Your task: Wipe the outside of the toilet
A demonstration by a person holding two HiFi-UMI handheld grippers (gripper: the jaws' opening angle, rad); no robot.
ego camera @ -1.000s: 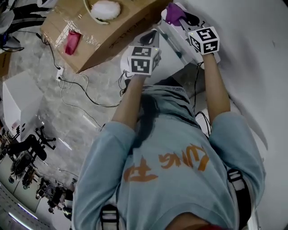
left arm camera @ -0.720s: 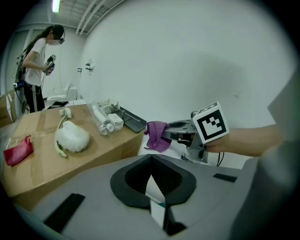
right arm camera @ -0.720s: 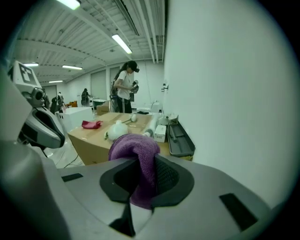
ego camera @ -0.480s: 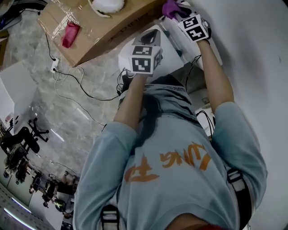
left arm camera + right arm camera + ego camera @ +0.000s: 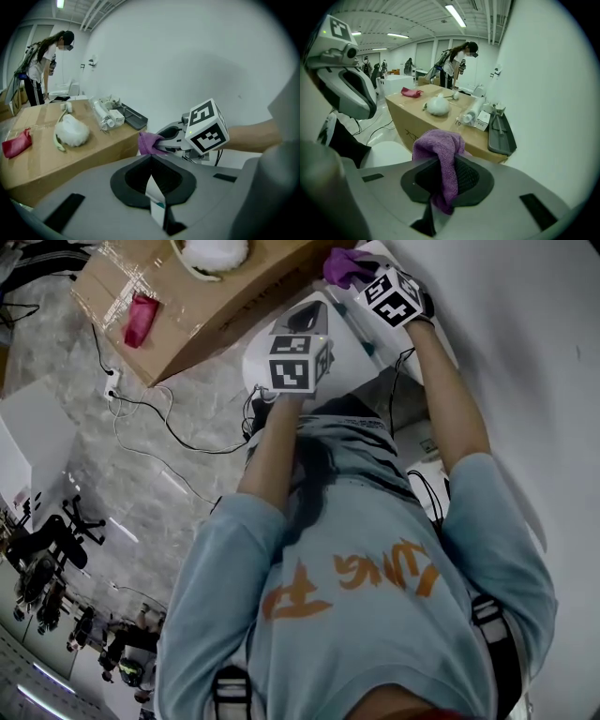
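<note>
In the right gripper view my right gripper [image 5: 440, 190] is shut on a purple cloth [image 5: 440, 157], whose bunched top hangs out over the jaws. The head view shows that cloth [image 5: 340, 263] held at the far end of the white toilet [image 5: 354, 357], close to the wall. My left gripper [image 5: 157, 208] is shut on a small white slip [image 5: 154, 199] with a teal mark. It hovers over the toilet [image 5: 386, 152], nearer me than the right gripper [image 5: 161, 143]. From the head view the left gripper's [image 5: 307, 317] jaws are mostly hidden under its marker cube.
A long cardboard box [image 5: 51, 145] stands just beyond the toilet. On it lie a white fluffy bundle [image 5: 72, 130], a red cloth [image 5: 16, 143], bottles and a grey tray [image 5: 499, 133]. Cables [image 5: 169, 427] run over the floor. A person [image 5: 457, 58] bends over the box's far end.
My right gripper has carried the purple cloth farther away and to the left along the toilet's far end. The left gripper has stayed nearly in place.
</note>
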